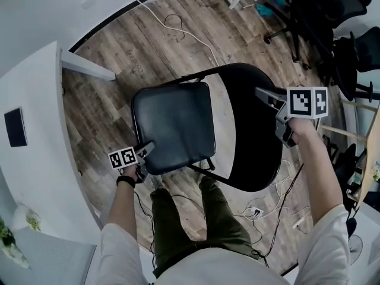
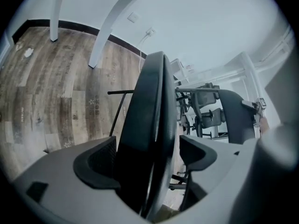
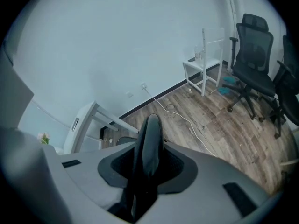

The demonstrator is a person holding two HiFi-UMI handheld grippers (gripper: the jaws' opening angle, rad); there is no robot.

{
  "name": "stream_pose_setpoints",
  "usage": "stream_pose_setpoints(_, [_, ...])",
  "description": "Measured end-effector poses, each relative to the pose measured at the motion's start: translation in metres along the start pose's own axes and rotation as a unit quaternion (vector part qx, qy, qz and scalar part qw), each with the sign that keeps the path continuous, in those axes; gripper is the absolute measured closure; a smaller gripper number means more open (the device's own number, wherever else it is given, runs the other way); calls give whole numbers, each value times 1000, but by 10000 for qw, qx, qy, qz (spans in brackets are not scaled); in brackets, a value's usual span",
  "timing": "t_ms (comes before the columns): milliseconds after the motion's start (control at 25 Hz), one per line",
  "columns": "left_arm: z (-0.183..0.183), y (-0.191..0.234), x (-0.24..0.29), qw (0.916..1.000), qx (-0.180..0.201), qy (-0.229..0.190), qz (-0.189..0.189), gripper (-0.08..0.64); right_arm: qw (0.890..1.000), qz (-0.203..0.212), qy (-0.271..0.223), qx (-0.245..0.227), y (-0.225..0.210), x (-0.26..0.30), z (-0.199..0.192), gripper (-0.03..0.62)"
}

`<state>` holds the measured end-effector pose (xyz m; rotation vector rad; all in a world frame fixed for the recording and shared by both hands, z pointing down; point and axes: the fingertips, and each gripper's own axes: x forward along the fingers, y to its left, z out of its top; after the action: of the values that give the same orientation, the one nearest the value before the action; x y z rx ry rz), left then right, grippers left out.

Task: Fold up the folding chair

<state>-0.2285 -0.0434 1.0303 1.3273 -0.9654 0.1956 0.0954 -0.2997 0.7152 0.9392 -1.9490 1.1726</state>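
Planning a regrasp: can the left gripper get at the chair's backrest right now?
Probably not: the left gripper is shut on the seat, and the whole seat lies between it and the backrest.

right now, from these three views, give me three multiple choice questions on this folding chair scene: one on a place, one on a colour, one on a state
1. Where does the right gripper grip the black metal folding chair?
A. its black backrest
B. a leg
C. the seat's front edge

2. What colour is the loose cable on the wood-plank floor?
A. red
B. black
C. white

3. How do the left gripper's jaws stand?
A. wide open in the air
B. closed on the black padded seat
C. shut on nothing

Answers:
1 A, the backrest's edge sits pinched between its pads.
2 C, it shows pale against the brown planks.
3 B, the seat's edge fills the gap between the pads.
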Motion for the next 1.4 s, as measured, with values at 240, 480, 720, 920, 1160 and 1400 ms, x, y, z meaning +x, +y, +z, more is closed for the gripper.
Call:
stream_pose_setpoints(240, [-10, -63, -6, 9999, 119, 61, 56, 138, 10000, -1, 67, 49, 0, -26, 8, 480])
stream_pose_setpoints(480, [-24, -129, -10, 9997, 221, 25, 35, 138, 9999, -14, 128, 67, 2, -50, 14, 486])
stream_pose_setpoints(720, [-36, -193, -6, 9991, 403, 48, 98, 138, 9998, -32, 166, 107, -1, -72, 19, 491])
stream_pose_setpoints(920, [-48, -244, 1, 9985, 531, 93, 110, 137, 9994, 97, 222, 246, 6, -88, 23, 502])
stream_pose_setpoints(1160, [-57, -300, 14, 9968, 766, 200, 42, 137, 9995, 23, 237, 221, 14, -99, 32, 505])
stream_pose_setpoints(1400, [-74, -338, 26, 9950, 914, 407, 1, 137, 9994, -106, 277, 203, 15, -108, 31, 503])
